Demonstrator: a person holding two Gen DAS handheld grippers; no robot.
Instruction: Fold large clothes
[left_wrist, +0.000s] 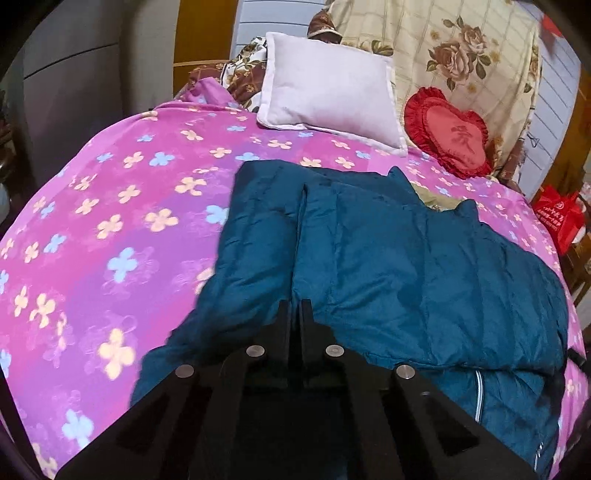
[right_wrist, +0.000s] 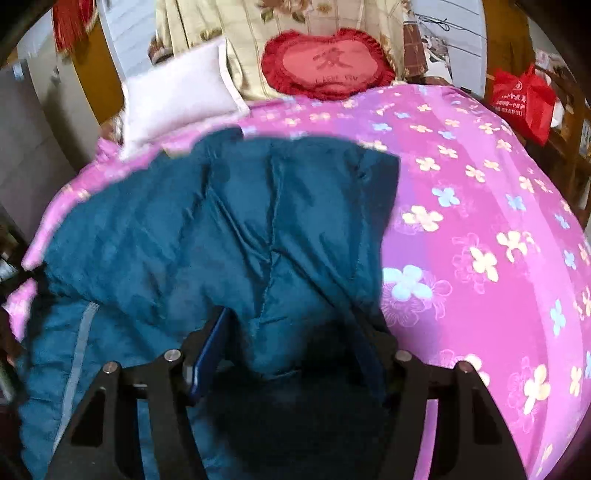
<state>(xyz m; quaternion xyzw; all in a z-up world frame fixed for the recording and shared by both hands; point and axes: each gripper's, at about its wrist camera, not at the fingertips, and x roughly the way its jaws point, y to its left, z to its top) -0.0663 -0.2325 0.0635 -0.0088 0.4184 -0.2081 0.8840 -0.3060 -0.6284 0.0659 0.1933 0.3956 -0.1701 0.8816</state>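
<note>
A large teal padded jacket (left_wrist: 388, 258) lies partly folded on a pink flowered bedspread (left_wrist: 110, 221). My left gripper (left_wrist: 294, 314) is shut, its fingers pinched on a raised fold at the jacket's left side. In the right wrist view the jacket (right_wrist: 203, 229) fills the left half over the bedspread (right_wrist: 480, 240). My right gripper (right_wrist: 291, 332) has its jaws wide apart, and a bunch of jacket fabric lies between the fingers. The right finger is mostly hidden by cloth.
A white pillow (left_wrist: 328, 88) and a red heart cushion (left_wrist: 450, 133) lie at the head of the bed against a floral quilt (left_wrist: 461, 55). A red bag (left_wrist: 557, 218) stands off the bed's right side, and it also shows in the right wrist view (right_wrist: 524, 99).
</note>
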